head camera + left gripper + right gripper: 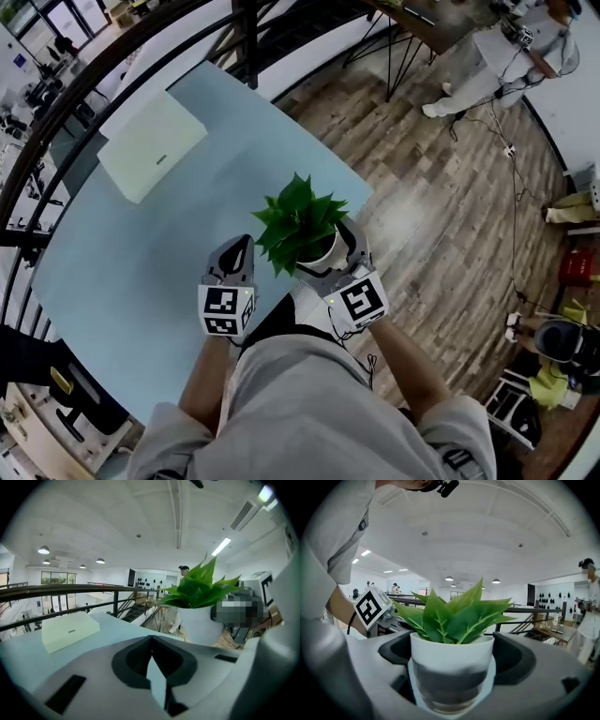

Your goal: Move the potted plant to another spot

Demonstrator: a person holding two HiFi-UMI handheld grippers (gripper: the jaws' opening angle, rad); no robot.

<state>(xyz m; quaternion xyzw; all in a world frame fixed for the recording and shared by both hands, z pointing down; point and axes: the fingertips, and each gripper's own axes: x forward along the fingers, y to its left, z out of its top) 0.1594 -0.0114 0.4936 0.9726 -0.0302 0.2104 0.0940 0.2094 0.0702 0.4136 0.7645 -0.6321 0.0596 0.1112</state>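
Observation:
A potted plant (298, 220) with green leaves in a white pot (451, 660) stands upright over the near right edge of the light blue table (141, 253). My right gripper (325, 247) is shut on the pot, one jaw on each side (451, 670). Whether the pot rests on the table or is lifted, I cannot tell. Just left of the plant, my left gripper (241, 244) is shut with nothing in it (152, 651). From the left gripper view the plant (199, 590) shows at the right.
A flat white box (150, 142) lies on the far left of the table. A dark railing (103, 66) curves behind the table. Wooden floor (441, 206) lies to the right, where a person (506, 56) stands far off beside cables.

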